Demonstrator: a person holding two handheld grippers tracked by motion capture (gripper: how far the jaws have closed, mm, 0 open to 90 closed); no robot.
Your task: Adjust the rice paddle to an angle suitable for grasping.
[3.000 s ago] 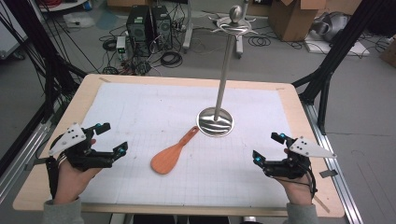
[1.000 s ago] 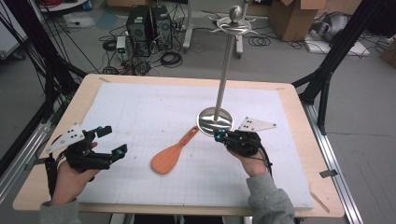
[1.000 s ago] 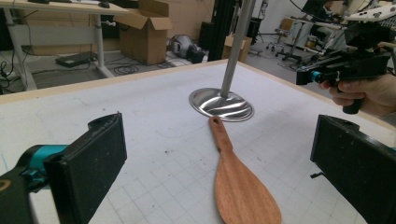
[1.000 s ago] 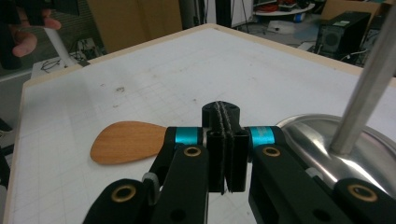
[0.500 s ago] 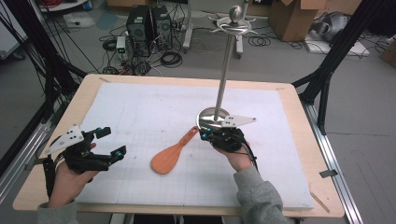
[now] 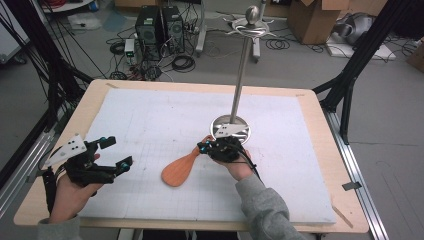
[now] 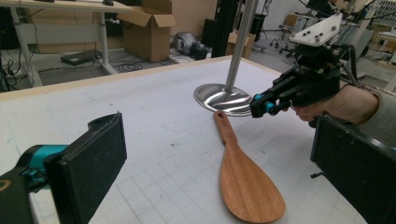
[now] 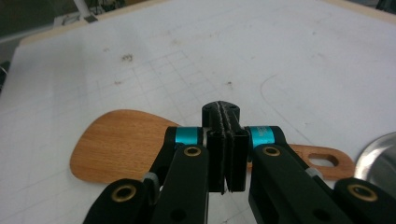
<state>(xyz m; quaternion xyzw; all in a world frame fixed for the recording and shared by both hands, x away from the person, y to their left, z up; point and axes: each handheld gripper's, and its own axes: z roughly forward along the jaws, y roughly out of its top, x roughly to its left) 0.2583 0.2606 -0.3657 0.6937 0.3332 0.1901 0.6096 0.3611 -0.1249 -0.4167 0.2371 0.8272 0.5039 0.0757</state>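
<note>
While right tool (image 6: 204, 147) hovers pinched shut above wooden spatula (image 6: 181, 169), left tool (image 6: 116, 153) gapes wide, well apart

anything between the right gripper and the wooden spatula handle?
Nothing visible. The right gripper sits directly over the wooden spatula handle, jaws pressed together with nothing between them. The stand base lies just beyond the handle end, off to the side, not in the path. The left gripper is well apart.
</note>
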